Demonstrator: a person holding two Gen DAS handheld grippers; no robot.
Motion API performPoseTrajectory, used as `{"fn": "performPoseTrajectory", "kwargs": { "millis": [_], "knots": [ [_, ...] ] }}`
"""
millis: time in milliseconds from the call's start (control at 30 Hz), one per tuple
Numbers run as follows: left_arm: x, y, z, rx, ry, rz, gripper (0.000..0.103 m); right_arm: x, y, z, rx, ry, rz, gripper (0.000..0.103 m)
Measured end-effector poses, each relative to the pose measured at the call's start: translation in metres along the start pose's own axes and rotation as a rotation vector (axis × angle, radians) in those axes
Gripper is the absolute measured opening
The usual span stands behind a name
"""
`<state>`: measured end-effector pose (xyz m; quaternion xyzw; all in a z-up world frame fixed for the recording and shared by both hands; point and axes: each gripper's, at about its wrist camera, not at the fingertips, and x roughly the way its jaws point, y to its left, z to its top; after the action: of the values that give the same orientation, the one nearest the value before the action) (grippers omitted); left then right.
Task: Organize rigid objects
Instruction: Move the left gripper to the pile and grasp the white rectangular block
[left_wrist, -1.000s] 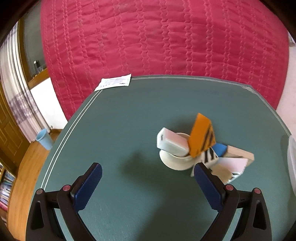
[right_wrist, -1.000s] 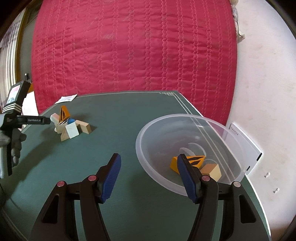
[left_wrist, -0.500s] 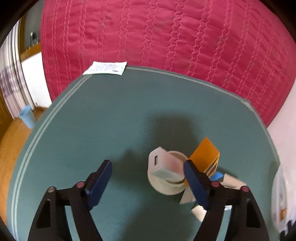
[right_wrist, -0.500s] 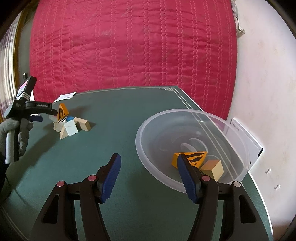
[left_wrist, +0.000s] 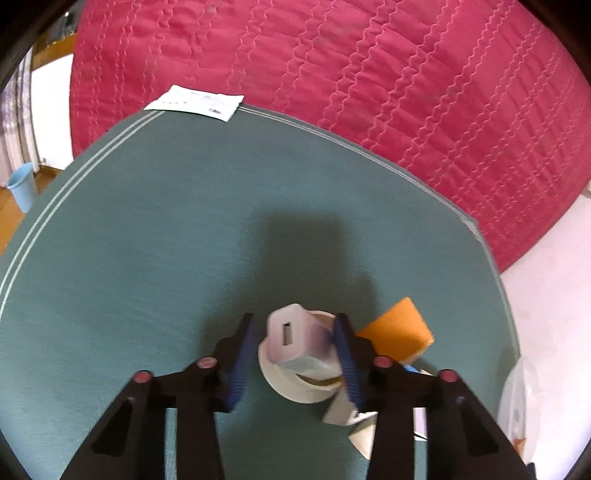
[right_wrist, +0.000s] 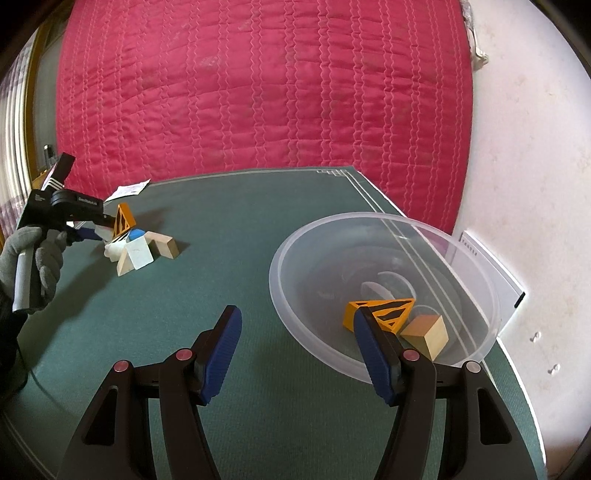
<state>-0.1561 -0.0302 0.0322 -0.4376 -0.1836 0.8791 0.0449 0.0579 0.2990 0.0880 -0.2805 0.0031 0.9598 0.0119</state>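
Note:
A white charger block (left_wrist: 291, 338) lies on a cream ring (left_wrist: 295, 387) in a small pile on the green table (left_wrist: 147, 240). An orange block (left_wrist: 399, 332) and pale blocks lean just to its right. My left gripper (left_wrist: 295, 354) straddles the charger and its jaws are closing. The right pad meets the charger, while a thin gap shows at the left pad. From the right wrist view the pile (right_wrist: 140, 243) sits far left, with the left gripper (right_wrist: 98, 230) on it. My right gripper (right_wrist: 299, 332) hangs open and empty beside a clear bowl (right_wrist: 480, 288) holding an orange striped wedge (right_wrist: 388, 314) and a wooden cube (right_wrist: 424, 336).
A paper slip (left_wrist: 195, 101) lies at the table's far edge, against a red quilt (left_wrist: 332, 92). A blue bin (left_wrist: 22, 184) stands on the floor at left. A white card (right_wrist: 487, 273) sits behind the bowl. A gloved hand (right_wrist: 37, 254) holds the left gripper.
My left gripper moved in over the pile, rolled, and narrowed its jaws from wide apart to close around the white charger. The right gripper and the bowl stayed put.

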Motion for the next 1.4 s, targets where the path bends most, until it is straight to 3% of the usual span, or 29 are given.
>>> {"fn": "performPoseTrajectory", "kwargs": {
  "millis": [267,533,767,833,900,967,1133,1267,1367,1400],
  "knots": [
    [-0.026,-0.001,-0.005,-0.01,-0.023,-0.056,0.023,0.001,0.0,0.0,0.001,0.0,-0.005,0.064],
    [-0.04,-0.009,-0.026,0.063,-0.009,-0.074,0.023,0.001,0.0,0.0,0.001,0.0,-0.005,0.064],
    [-0.03,-0.01,-0.034,0.084,-0.022,-0.016,0.024,0.001,0.0,0.001,0.001,-0.002,-0.005,0.064],
    [-0.031,-0.006,-0.031,0.065,-0.032,-0.023,0.034,0.001,0.0,0.001,0.002,-0.003,-0.006,0.064],
    [-0.031,-0.002,-0.025,0.035,-0.046,-0.026,0.059,0.001,0.0,0.001,0.003,-0.003,-0.006,0.064],
    [-0.03,0.001,-0.021,0.017,-0.054,-0.021,0.065,0.001,0.0,0.001,0.001,-0.003,-0.007,0.064],
    [-0.014,0.005,-0.009,-0.036,-0.019,-0.039,0.066,0.001,0.0,0.001,0.002,-0.003,-0.007,0.064],
    [0.001,0.006,-0.005,-0.056,0.017,-0.036,0.066,0.001,0.0,0.001,0.001,-0.002,-0.006,0.064],
    [0.004,0.006,-0.006,-0.053,0.032,-0.047,0.041,0.001,0.0,0.001,0.002,0.001,-0.005,0.064],
    [0.002,0.004,-0.006,-0.047,0.03,-0.056,0.037,0.001,-0.001,0.001,0.003,0.001,-0.005,0.064]
  ]
}}
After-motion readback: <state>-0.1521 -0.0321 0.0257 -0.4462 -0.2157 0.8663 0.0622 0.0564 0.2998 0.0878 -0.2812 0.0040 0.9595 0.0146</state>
